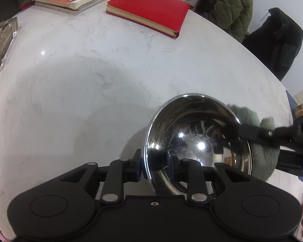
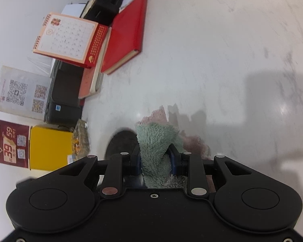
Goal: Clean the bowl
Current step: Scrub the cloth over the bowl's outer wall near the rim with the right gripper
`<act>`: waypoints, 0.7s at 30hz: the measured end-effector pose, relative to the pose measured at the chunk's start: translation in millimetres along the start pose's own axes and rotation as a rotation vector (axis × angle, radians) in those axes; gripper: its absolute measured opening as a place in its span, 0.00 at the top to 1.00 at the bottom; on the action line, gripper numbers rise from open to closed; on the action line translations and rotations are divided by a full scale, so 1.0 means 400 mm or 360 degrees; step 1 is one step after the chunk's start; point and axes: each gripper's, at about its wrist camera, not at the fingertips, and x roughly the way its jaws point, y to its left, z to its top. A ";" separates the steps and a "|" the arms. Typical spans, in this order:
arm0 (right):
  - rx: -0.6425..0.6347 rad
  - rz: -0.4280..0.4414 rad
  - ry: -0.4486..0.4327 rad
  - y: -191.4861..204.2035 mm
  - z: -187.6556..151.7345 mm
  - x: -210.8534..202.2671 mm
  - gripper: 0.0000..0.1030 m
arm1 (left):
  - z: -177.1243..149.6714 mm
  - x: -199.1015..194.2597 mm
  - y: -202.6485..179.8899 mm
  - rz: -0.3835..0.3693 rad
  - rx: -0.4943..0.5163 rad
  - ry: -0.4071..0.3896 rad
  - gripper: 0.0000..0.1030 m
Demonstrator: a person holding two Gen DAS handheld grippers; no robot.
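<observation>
- Low in the left wrist frame, the left gripper [image 1: 158,161] has the steel bowl [image 1: 196,141] rim between its fingers; whether it pinches, I cannot tell.
- Right gripper [image 2: 156,159] pinches the green cloth [image 2: 155,141], which lies outside the bowl's right rim.
- Wiping looks finished or paused; the bowl gleams.

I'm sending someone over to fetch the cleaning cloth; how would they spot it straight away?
On the pale marble table, look at the near edge, away from the stack of books and the red notebook. The cloth is pinched in the right gripper, beside the steel bowl. It is the only soft, fluffy item: green terry with a pink side.
</observation>
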 end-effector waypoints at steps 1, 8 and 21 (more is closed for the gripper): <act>-0.0001 0.0000 0.0000 0.001 -0.001 0.000 0.74 | -0.002 0.000 0.001 -0.0002 -0.0007 -0.0005 0.75; 0.0078 -0.0011 0.0061 -0.023 -0.062 -0.017 0.74 | -0.008 0.001 0.001 -0.0011 -0.0005 -0.0014 0.74; 0.0112 0.0014 0.0025 -0.017 -0.056 -0.025 0.74 | -0.010 0.001 0.002 -0.0007 0.0003 -0.0018 0.74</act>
